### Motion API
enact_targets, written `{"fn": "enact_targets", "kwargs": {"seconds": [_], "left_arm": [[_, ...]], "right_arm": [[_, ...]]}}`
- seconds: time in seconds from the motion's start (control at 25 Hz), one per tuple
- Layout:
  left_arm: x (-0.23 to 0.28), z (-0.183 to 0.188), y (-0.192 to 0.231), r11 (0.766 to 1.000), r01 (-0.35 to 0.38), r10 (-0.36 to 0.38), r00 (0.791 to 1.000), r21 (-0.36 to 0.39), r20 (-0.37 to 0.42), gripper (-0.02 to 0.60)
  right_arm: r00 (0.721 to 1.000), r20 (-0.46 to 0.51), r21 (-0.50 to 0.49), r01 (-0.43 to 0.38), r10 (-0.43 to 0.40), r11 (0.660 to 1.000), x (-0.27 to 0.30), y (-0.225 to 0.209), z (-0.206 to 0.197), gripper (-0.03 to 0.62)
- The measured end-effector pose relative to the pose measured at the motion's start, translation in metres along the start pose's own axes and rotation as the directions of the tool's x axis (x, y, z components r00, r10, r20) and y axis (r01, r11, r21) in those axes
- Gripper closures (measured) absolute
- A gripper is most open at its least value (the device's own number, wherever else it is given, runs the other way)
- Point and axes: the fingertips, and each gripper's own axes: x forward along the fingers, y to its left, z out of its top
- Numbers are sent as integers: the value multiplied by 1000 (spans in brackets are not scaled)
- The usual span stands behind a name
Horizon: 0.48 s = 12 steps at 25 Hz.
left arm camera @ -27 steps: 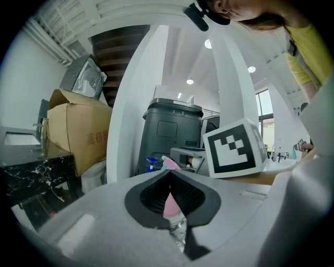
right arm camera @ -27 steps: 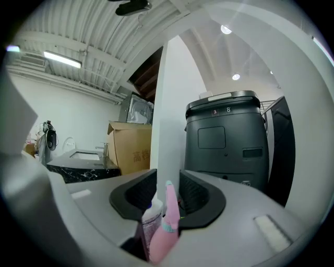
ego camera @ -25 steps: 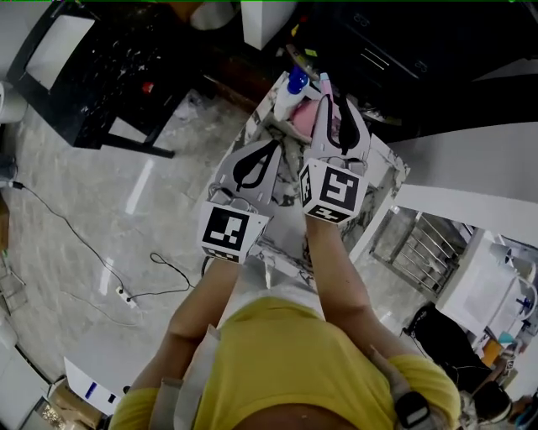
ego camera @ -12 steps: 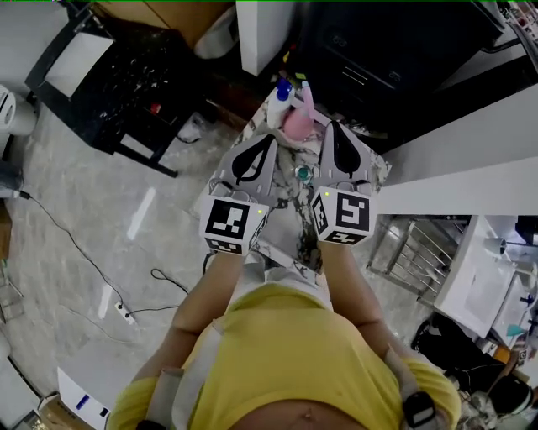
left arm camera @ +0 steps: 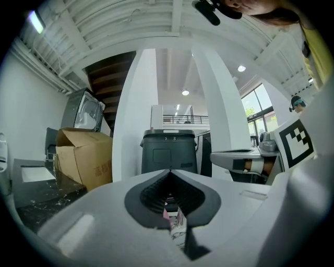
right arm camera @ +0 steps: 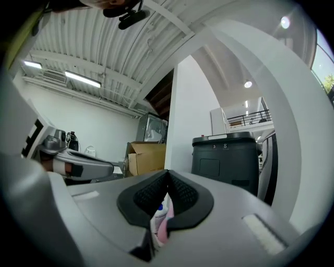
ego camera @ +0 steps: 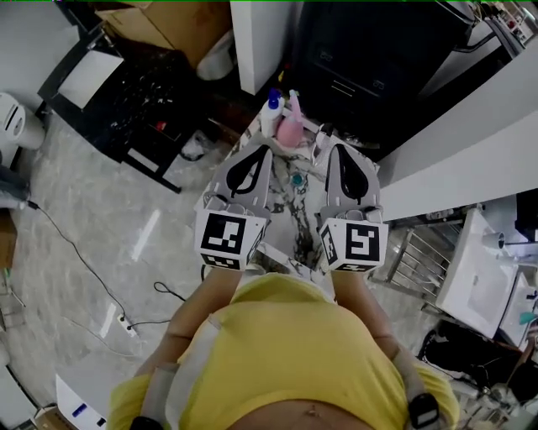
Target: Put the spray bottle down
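Observation:
The pink spray bottle (ego camera: 291, 128) stands upright at the far end of the small marble table (ego camera: 300, 217), next to a white bottle with a blue cap (ego camera: 270, 109). My right gripper (ego camera: 334, 149) is shut and empty, drawn back from the bottle and apart from it. My left gripper (ego camera: 266, 149) hovers beside it over the table, shut too, with nothing held. In the right gripper view the closed tips (right arm camera: 167, 172) meet, and the pink bottle (right arm camera: 163, 229) shows low in the slit behind them. The left gripper view shows its pads (left arm camera: 169, 172) together.
A dark bin (ego camera: 370, 59) and a white pillar (ego camera: 261, 38) stand beyond the table. A cardboard box (ego camera: 176, 21) and a black table (ego camera: 126, 92) lie to the left. A white counter (ego camera: 454, 159) runs along the right. A small teal object (ego camera: 296, 179) sits on the marble.
My right gripper, which was round the pink spray bottle, has let it go, closed empty and pulled back toward me. The left gripper has also drawn back and risen.

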Motion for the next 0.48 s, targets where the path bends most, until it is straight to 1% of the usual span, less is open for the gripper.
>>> {"fn": "enact_targets", "kwargs": {"seconds": [0.2,0.32,0.48], "left_arm": [[-12,15,-16,1000,1,-2,1000,17,17,577],[-14,14,-23,1000,6,-6,1000,8,12,577],[-16,18,-27,1000,4,-5,1000,19,20,577]], "right_arm": [[1000,11,9,-18,18,1000,-20,-5,7,594],[1000,3,20,-25,25,999,-23,-5,3,594],[999,-5,34,-39,39,999,-26,-2,2,594]]}}
